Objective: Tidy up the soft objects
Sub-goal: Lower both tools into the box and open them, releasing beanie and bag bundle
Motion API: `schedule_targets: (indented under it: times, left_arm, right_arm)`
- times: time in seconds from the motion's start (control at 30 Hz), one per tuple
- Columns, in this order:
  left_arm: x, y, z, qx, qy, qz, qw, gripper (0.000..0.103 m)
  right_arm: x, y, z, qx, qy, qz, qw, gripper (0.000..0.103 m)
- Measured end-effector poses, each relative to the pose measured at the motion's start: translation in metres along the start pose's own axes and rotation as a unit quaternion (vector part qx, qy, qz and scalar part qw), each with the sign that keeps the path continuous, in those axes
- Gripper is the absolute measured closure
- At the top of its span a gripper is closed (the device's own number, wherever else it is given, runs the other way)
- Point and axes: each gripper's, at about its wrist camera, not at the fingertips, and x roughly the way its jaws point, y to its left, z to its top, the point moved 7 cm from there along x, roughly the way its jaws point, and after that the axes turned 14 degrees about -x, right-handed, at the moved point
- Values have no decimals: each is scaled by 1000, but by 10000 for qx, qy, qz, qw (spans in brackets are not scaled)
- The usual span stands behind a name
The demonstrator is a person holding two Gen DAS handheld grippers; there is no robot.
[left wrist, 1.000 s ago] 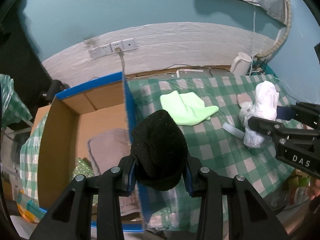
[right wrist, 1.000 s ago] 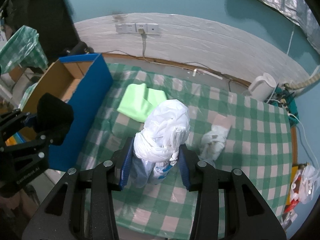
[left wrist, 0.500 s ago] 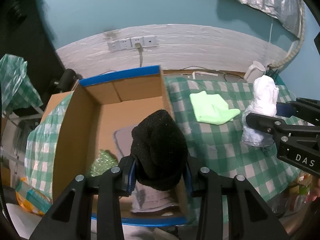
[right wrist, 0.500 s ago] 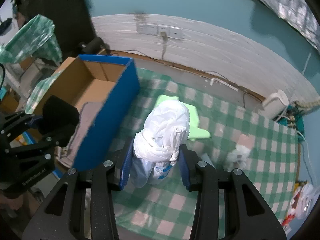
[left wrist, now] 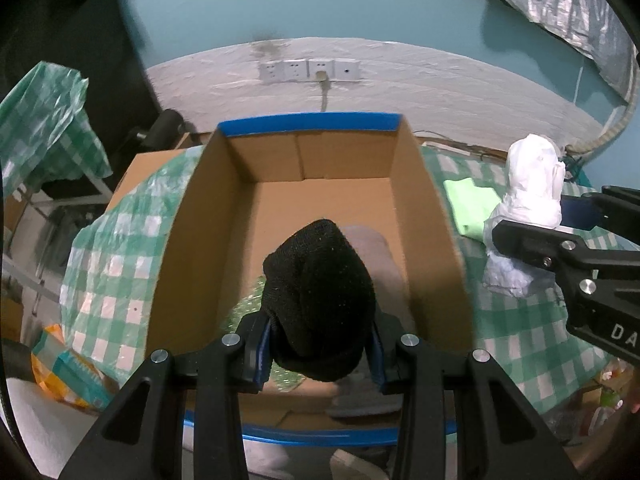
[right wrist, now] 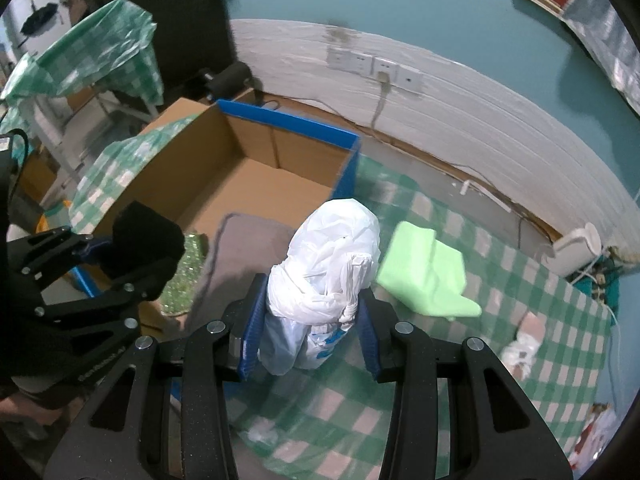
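Note:
My left gripper [left wrist: 318, 354] is shut on a black knit hat [left wrist: 318, 300] and holds it above the open cardboard box [left wrist: 434, 216] with blue edges. Inside the box lie a grey cloth [left wrist: 378, 256] and a green sparkly item [left wrist: 250, 308]. My right gripper [right wrist: 310, 338] is shut on a white plastic bag [right wrist: 330, 264], held at the box's right wall, over the green checked table [right wrist: 520, 360]. The bag also shows in the left wrist view [left wrist: 528, 188]. A light green cloth [right wrist: 428, 276] lies on the table.
A small white crumpled piece [right wrist: 522, 350] lies at the table's right. A white kettle [right wrist: 576, 250] and cables stand at the back right by the wall. Sockets [left wrist: 310, 70] are on the wall. A green checked plastic sheet [left wrist: 116, 248] drapes left of the box.
Both grippers have moved left with their loads. The left gripper with the hat is now centred over the box; the right gripper with the bag has come to the box's right side.

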Motion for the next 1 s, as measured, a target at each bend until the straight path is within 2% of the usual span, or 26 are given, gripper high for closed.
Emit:
schedule_targets:
  times: [0.4,0.6,0.67,0.77,0.83,1.0]
  left_arm:
    - [12,27,1,-127,107,228,9996,64]
    - [16,36,0,-147,146,421,9989,55]
    - [17,39,0,-152,151,520,9984,47]
    - [16,41,2,-163,109,557,9983,44]
    - [14,41,2,-172,79,546,9983,40]
    - [10,39,4,-147,13,534,9985,39]
  right_arm:
    - [27,43,23,-331,144,310,9989,62]
    - [42,55,24,-405,295,469,9976,59]
    - [45,55,23,-373,320,482,9976,52]
    - [46,52,22,-303,343,395,9982,41]
    - [44,49,22,-293,302,352,9985,41]
    - [40,42,23,-248,240,291,9990,39]
